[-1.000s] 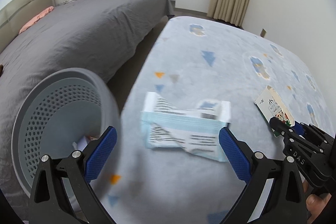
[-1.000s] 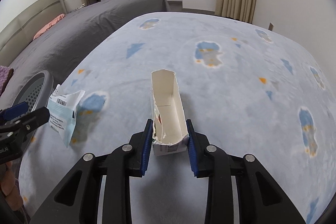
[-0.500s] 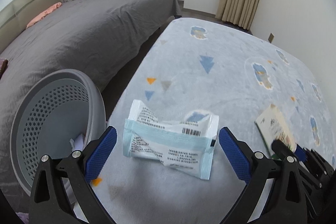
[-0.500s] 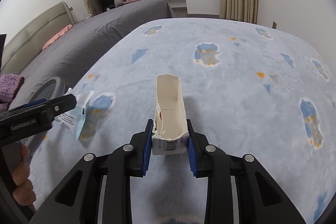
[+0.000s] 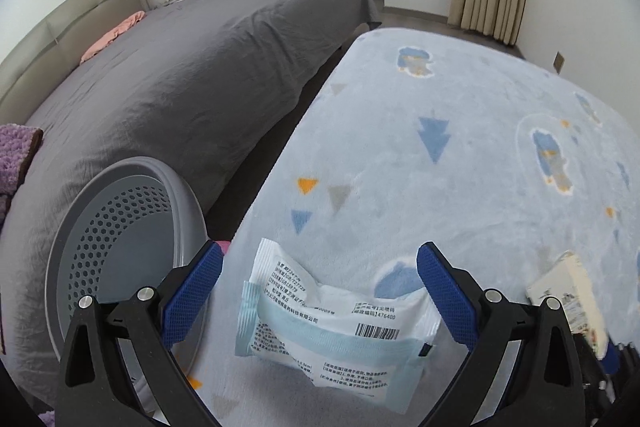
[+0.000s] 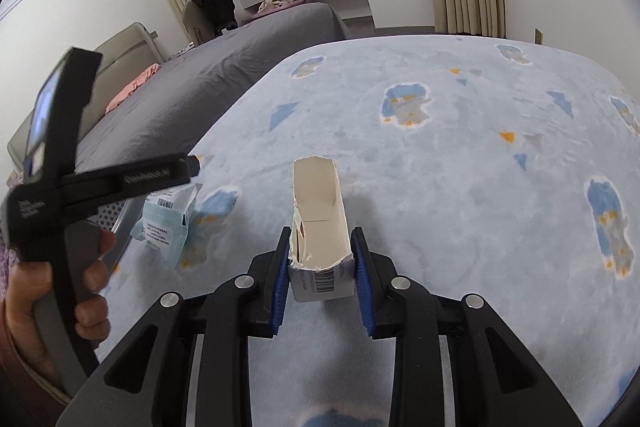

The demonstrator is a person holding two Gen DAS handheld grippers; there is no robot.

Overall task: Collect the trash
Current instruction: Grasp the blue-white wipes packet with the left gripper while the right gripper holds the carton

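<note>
The wrapper [image 5: 332, 339], a crumpled white and pale blue packet, lies on the rug [image 5: 460, 163] between the blue pads of the left claw [image 5: 320, 295]. That claw is released, its jaws wide apart, neither pad touching the wrapper. The left pad overlaps the rim of the grey perforated basket [image 5: 120, 227], which stands just beside the wrapper, between it and the bed [image 5: 192, 79].

The torn box [image 6: 320, 227], a cream carton with its top ripped open, is grasped by the right claw [image 6: 322, 279], both pads pressed against its lower sides, above the rug. In the left wrist view the box [image 5: 568, 291] shows at the wrapper's right, well apart from it.

Writing: the wrapper carries a barcode, the number 476400 and small Chinese print too fine to read. The box shows a barcode on its near face. Lettering on the left claw's finger is blurred.

A hand [image 6: 48, 291] grips the left claw's handle from below, fingers curled round it, the tool tilted down toward the wrapper [image 6: 168, 223].
</note>
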